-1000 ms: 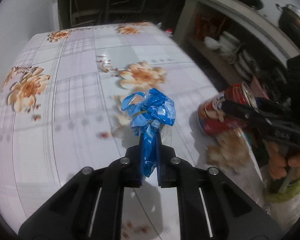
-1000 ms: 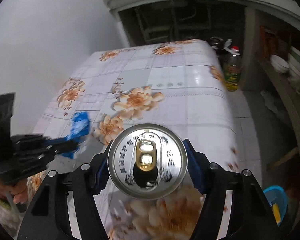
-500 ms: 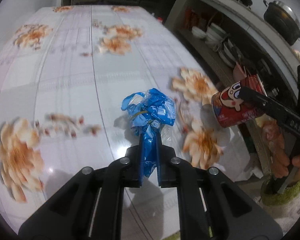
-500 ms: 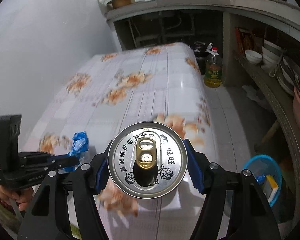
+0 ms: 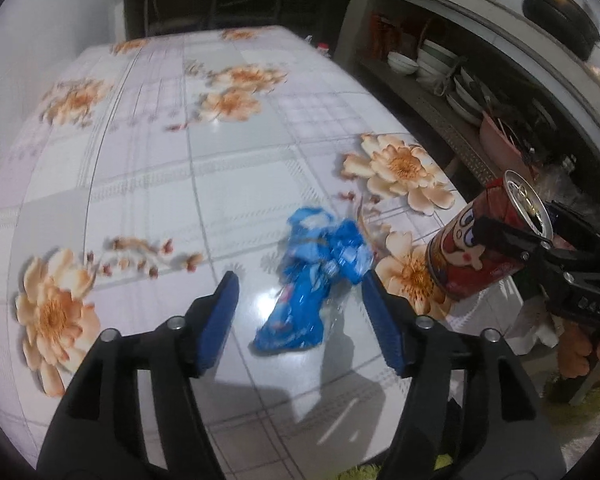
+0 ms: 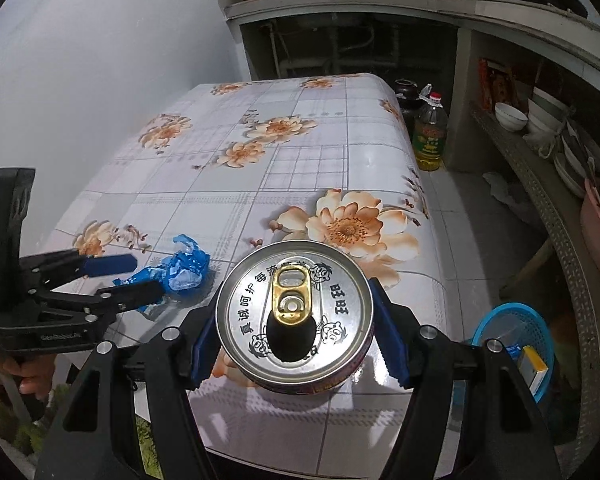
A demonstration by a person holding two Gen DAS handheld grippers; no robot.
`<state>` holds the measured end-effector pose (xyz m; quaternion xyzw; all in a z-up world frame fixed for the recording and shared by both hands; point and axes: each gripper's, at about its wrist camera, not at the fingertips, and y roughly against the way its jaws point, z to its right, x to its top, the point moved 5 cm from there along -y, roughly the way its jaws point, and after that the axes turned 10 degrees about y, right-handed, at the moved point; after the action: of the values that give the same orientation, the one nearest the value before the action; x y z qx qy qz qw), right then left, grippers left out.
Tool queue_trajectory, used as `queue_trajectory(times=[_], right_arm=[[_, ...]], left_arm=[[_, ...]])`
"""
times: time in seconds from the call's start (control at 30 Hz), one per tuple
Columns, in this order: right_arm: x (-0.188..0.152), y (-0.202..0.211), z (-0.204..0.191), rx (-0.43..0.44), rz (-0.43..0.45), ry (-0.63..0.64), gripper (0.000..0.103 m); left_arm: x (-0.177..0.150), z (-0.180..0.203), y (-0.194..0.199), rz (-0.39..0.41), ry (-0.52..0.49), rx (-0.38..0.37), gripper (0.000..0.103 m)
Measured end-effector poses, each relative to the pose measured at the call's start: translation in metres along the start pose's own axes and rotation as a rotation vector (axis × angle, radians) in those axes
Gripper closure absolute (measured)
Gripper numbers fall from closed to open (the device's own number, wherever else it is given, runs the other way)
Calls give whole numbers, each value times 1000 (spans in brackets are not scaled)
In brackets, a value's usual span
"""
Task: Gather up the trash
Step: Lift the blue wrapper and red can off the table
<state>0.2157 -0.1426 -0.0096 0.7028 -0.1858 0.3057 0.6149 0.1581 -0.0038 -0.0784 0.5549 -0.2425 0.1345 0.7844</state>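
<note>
A crumpled blue wrapper (image 5: 314, 280) lies between the fingers of my left gripper (image 5: 300, 294), blurred, over the flowered tablecloth. The jaws are opening and the blue pads (image 5: 220, 316) stand clear of it on both sides. The wrapper (image 6: 180, 270) and the left gripper (image 6: 128, 280) also show at the left of the right wrist view. My right gripper (image 6: 294, 318) is shut on a red drink can (image 6: 294, 316) with a silver top and a gold pull tab. That can (image 5: 480, 248) shows at the right of the left wrist view, held near the table's right edge.
The table (image 6: 300, 168) has a white flowered cloth and a wall on its left. A blue basket (image 6: 512, 340) with a box in it stands on the floor at the right. An oil bottle (image 6: 430, 136) stands past the table's corner. Shelves with bowls (image 5: 420, 60) run along the right.
The left gripper's jaws have opened and let go of the blue wrapper, which has dropped away from the pads. Both grippers have drawn back toward the table's near end. The can stays gripped.
</note>
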Motion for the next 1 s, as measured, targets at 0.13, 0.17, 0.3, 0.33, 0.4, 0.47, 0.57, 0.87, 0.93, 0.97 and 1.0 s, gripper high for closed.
queue_trajectory(times=[0.13, 0.17, 0.3, 0.33, 0.4, 0.47, 0.57, 0.87, 0.93, 0.97, 1.0], right_arm=[[-1, 1, 1, 7, -2, -8, 35], [-2, 1, 1, 5, -3, -7, 34], [-4, 1, 0, 1, -10, 8, 33], [-5, 1, 0, 1, -10, 9, 33], [-5, 1, 1, 5, -10, 5, 33], [-5, 0, 2, 12, -10, -2, 33], [-5, -2, 2, 15, -16, -7, 33], [-6, -6, 5, 32, -23, -35, 33], [-6, -7, 4, 31, -23, -35, 33], [-6, -7, 5, 29, -22, -34, 33], [-6, -7, 5, 26, -22, -32, 33]], left_arm=[[3, 10, -15, 0, -68, 47, 42], [3, 12, -19, -8, -86, 56, 42], [2, 16, -29, -15, -122, 84, 43], [2, 17, -31, -18, -123, 89, 44], [2, 16, -33, -26, -114, 89, 51], [1, 17, -33, -20, -111, 94, 54], [2, 16, -33, -14, -108, 93, 59], [5, 12, -31, -6, -90, 88, 69], [5, 11, -31, -5, -87, 87, 70], [5, 11, -31, -4, -86, 86, 71], [5, 11, -31, -3, -85, 86, 71]])
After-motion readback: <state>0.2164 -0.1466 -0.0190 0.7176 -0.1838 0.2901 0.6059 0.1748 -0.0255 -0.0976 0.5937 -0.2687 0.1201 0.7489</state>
